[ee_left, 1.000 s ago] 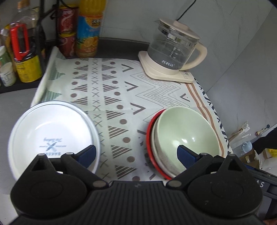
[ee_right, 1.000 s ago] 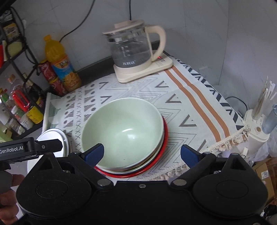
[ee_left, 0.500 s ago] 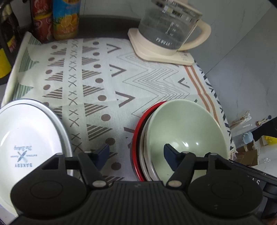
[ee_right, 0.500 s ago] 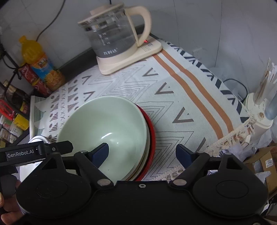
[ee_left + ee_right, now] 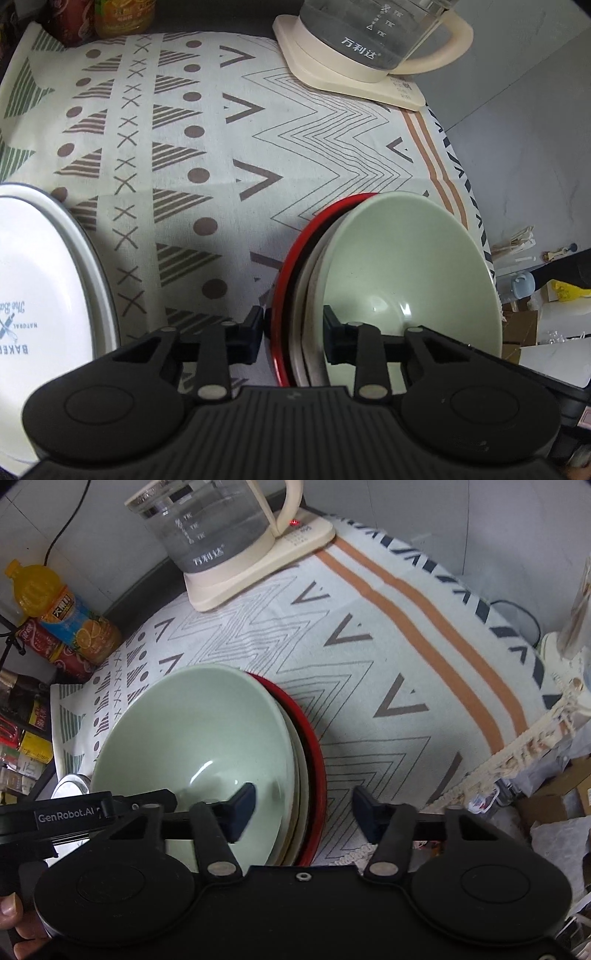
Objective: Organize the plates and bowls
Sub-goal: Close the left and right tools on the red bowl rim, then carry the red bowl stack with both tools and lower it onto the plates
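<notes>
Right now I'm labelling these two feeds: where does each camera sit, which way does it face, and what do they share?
Left wrist view: on the left claw, tilted steeply down at the cloth; its fingers straddle the left rims of the stack, red plate under green bowl; white plate at left.
Right wrist view: on the right claw, also tilted down, straddling the stack's right rims; the left claw's body and a hand show lower left.
Shared: the stack, kettle, patterned cloth.
</notes>
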`<state>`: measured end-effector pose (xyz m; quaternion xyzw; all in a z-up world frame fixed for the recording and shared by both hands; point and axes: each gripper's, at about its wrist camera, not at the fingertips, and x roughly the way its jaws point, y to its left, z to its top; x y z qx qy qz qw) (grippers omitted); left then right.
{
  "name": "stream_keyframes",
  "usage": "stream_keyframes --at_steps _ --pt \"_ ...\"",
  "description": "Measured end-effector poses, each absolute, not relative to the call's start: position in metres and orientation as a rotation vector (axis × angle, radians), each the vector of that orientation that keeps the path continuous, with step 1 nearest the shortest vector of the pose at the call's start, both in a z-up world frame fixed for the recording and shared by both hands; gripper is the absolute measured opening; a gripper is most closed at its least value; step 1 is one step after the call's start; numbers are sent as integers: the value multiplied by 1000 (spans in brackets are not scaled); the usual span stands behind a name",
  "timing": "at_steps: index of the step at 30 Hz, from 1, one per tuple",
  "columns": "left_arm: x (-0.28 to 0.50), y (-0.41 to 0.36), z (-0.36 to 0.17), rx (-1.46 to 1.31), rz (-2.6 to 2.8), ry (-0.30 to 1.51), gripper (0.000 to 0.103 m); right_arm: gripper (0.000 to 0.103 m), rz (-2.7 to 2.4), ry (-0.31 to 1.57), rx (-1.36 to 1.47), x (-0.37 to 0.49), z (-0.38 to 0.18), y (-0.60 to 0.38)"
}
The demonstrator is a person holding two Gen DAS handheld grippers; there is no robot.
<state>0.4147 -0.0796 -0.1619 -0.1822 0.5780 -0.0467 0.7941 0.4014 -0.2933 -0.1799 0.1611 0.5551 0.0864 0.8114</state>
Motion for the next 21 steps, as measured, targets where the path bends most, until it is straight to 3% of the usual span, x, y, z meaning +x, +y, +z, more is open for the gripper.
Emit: stream_keyframes --at_steps 2,8,21 --pt "414 -79 -163 -390 -105 1234 28 37 200 1202 350 401 -184 -293" --pt "411 -75 -165 -417 -100 1225 25 30 228 1214 335 402 -188 -296" --pt "403 -80 -159 -402 -100 1205 25 29 229 1194 346 393 -187 -300"
